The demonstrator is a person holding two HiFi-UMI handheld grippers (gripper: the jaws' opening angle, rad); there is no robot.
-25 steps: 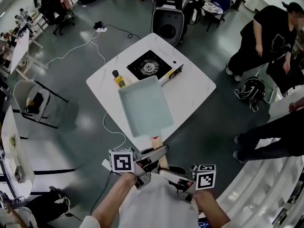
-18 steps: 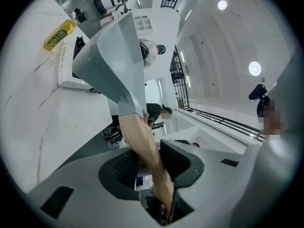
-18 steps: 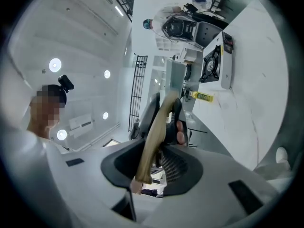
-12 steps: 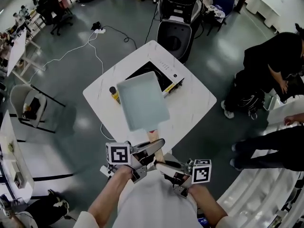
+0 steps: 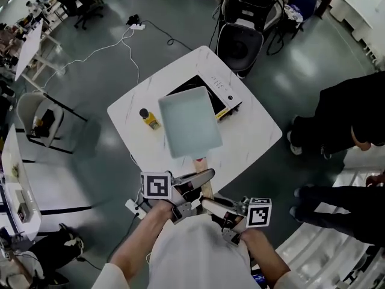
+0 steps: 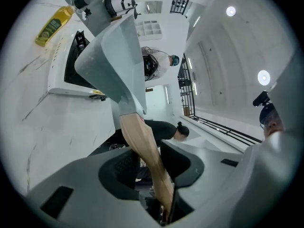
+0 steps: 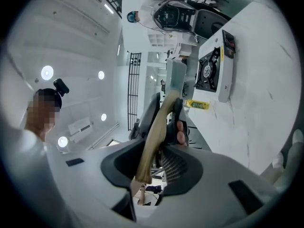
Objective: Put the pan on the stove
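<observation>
A square pale-green pan (image 5: 189, 120) with a wooden handle (image 5: 201, 164) hangs above the white table (image 5: 249, 131), its far part over the black-topped stove (image 5: 227, 95). My left gripper (image 5: 195, 182) is shut on the handle near the pan. My right gripper (image 5: 212, 205) is shut on the handle's end. In the left gripper view the handle (image 6: 142, 141) runs between the jaws of the left gripper (image 6: 152, 163) up to the pan (image 6: 116, 56), with the stove (image 6: 61, 75) behind. In the right gripper view the right gripper (image 7: 152, 163) clamps the handle (image 7: 154, 132); the pan (image 7: 176, 82) shows edge-on beside the stove (image 7: 216, 72).
A yellow bottle (image 5: 149, 118) stands on the table left of the pan. A black bin-like unit (image 5: 240, 41) sits just beyond the table. People in black stand at the right (image 5: 355, 119). A white cable (image 5: 108, 47) crosses the floor; a chair (image 5: 42, 119) is at the left.
The pan has moved away from me, from the table's middle to over the stove, and now covers most of the burner. Both grippers kept hold of the handle.
</observation>
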